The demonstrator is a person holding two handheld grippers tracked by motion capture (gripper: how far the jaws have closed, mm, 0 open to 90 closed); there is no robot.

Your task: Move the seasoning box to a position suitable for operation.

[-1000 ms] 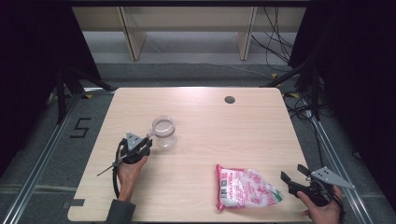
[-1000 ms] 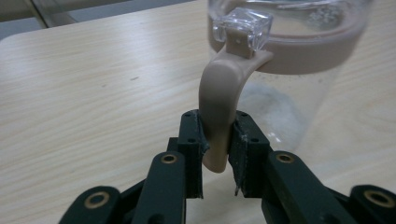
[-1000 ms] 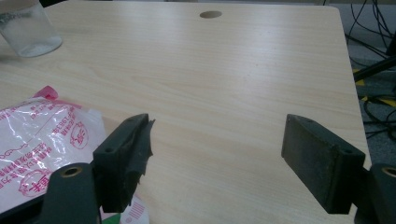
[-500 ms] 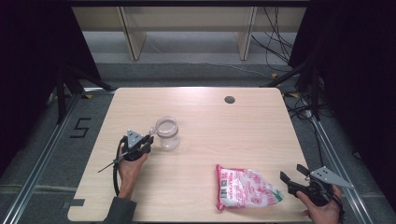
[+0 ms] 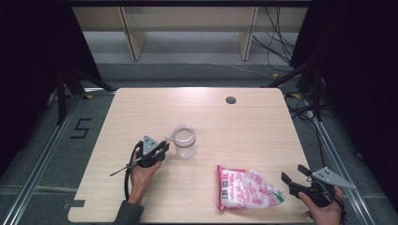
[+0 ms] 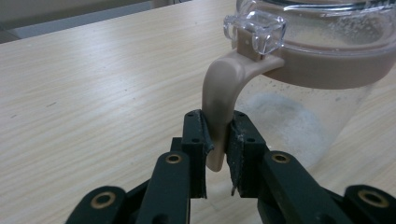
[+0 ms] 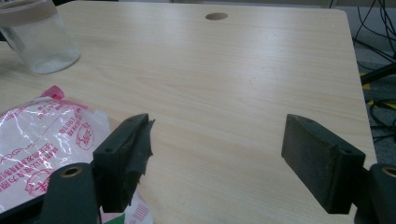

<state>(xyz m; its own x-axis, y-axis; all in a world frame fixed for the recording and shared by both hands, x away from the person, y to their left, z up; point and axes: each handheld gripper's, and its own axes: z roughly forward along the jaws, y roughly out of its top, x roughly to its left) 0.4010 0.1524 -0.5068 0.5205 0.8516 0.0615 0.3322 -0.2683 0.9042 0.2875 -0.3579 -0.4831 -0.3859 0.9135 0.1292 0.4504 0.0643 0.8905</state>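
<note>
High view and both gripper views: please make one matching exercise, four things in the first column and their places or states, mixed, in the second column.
1. clear jug
2. pink and white bag
3. left gripper
4. right gripper

A. jaws wide apart, nothing between them
B. lies flat near the table's front edge
C. shut on the beige handle
D. stands upright near the table's middle

Pairs: 1-D, 2-B, 3-C, 4-A

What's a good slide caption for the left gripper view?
Left gripper shut on the beige plastic handle of a clear plastic jug standing on the light wooden table.
</note>
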